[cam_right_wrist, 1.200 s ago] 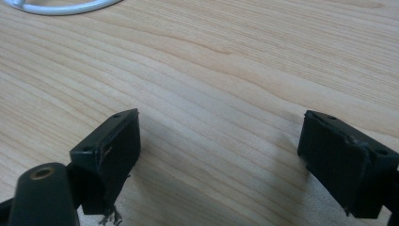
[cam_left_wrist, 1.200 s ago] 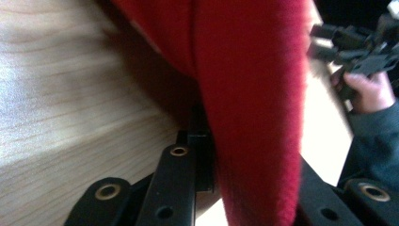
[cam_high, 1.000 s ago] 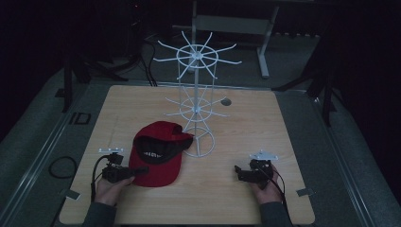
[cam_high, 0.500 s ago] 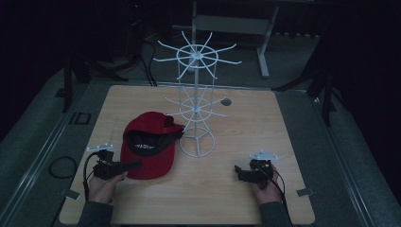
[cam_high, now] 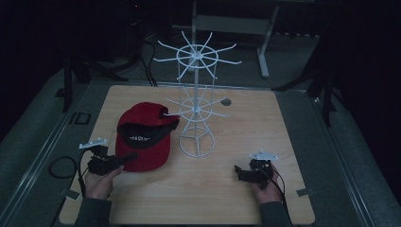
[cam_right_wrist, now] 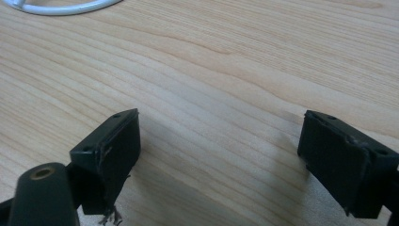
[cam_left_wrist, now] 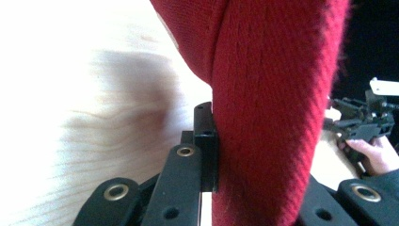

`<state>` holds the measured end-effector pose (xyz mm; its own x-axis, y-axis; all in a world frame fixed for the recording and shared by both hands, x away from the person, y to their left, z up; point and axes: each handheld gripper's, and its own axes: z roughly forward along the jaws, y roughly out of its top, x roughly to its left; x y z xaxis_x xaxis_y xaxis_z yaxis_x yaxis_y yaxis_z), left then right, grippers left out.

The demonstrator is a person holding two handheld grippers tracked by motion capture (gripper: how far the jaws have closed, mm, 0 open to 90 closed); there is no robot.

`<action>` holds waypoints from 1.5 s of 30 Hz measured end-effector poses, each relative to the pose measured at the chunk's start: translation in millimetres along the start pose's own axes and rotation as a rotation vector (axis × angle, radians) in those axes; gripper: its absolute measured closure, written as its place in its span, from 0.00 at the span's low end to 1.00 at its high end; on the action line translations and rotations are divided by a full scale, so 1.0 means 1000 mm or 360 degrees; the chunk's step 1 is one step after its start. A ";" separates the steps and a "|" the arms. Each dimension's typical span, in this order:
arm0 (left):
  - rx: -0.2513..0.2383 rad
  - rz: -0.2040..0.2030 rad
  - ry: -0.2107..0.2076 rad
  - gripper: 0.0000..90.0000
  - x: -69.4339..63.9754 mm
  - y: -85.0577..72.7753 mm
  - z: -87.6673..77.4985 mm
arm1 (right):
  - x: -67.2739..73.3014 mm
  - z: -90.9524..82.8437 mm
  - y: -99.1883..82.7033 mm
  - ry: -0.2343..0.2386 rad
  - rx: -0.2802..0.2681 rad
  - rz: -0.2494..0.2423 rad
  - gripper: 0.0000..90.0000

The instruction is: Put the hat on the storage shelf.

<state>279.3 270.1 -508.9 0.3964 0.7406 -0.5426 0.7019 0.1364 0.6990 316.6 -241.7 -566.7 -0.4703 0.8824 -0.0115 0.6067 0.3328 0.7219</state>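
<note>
A red cap [cam_high: 144, 137] with a dark inner band stands tilted on the wooden table [cam_high: 246, 118], left of a white wire hook rack [cam_high: 196, 111]. My left gripper [cam_high: 126, 157] is shut on the cap's brim at its near edge. In the left gripper view, red fabric [cam_left_wrist: 273, 94] is pinched against the one black jaw that shows, and the other jaw is hidden behind the cloth. My right gripper [cam_high: 238, 173] rests low over the table at the front right. Its jaws stand wide apart around bare wood [cam_right_wrist: 219, 155], so it is open.
The rack's round wire base [cam_high: 195, 142] sits right beside the cap, and its arms spread at two levels above. A small dark disc [cam_high: 226, 101] lies behind the rack. Cables trail off both grippers. The right hand and its gripper [cam_left_wrist: 362, 125] show beyond the cap.
My left gripper has risen and drawn toward the front left with the brim in it, tipping the cap up off the table. The right gripper has stayed put.
</note>
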 end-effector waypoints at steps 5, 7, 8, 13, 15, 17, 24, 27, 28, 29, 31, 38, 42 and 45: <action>-0.0048 0.0000 0.0010 0.94 -0.001 0.005 -0.005 | 0.000 0.000 0.000 0.0000 0.0000 0.0000 0.15; -0.0060 0.0007 0.0020 0.94 -0.001 0.008 -0.006 | 0.000 0.000 0.000 0.0000 0.0000 0.0000 0.15; -0.0068 0.0008 0.0025 0.94 -0.002 0.009 -0.007 | 0.000 0.000 0.000 0.0000 -0.0001 -0.0001 0.15; -0.0106 0.0018 0.0047 0.94 -0.005 0.014 -0.010 | 0.000 0.000 0.000 0.0000 -0.0001 -0.0001 0.15; -0.0120 0.0025 0.0054 0.94 -0.006 0.017 -0.011 | 0.000 0.000 0.000 0.0000 -0.0001 -0.0001 0.15; -0.0140 0.0035 0.0055 0.94 -0.008 0.020 -0.013 | 0.000 0.000 0.000 0.0000 -0.0002 -0.0002 0.15; -0.0195 0.0064 0.0063 0.94 -0.014 0.029 -0.016 | 0.000 0.000 0.000 -0.0001 -0.0002 -0.0001 0.15; -0.0213 0.0074 0.0064 0.94 -0.016 0.033 -0.018 | 0.000 0.000 0.000 0.0000 -0.0002 0.0000 0.15; -0.0216 0.0079 0.0065 0.94 -0.017 0.035 -0.018 | 0.000 0.000 0.000 -0.0001 -0.0002 0.0000 0.15; -0.0225 0.0079 0.0067 0.94 -0.018 0.036 -0.018 | 0.000 0.000 0.000 -0.0001 -0.0002 0.0000 0.15; -0.0232 0.0093 0.0070 0.94 -0.019 0.038 -0.019 | 0.000 0.000 0.000 -0.0001 -0.0002 0.0000 0.15; -0.0273 0.0112 0.0069 0.94 -0.023 0.044 -0.022 | 0.000 0.000 0.000 -0.0001 -0.0002 0.0000 0.15; -0.0286 0.0132 0.0075 0.94 -0.026 0.048 -0.023 | 0.000 0.000 0.000 -0.0001 -0.0001 0.0000 0.15; -0.0290 0.0142 0.0082 0.94 -0.028 0.051 -0.024 | 0.000 0.000 0.000 -0.0001 -0.0002 0.0000 0.15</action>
<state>290.2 272.0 -446.5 0.4182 0.7872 -0.4532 0.5446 0.1821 0.8187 316.8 -241.6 -566.7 -0.4701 0.8826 -0.0118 0.6061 0.3325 0.7226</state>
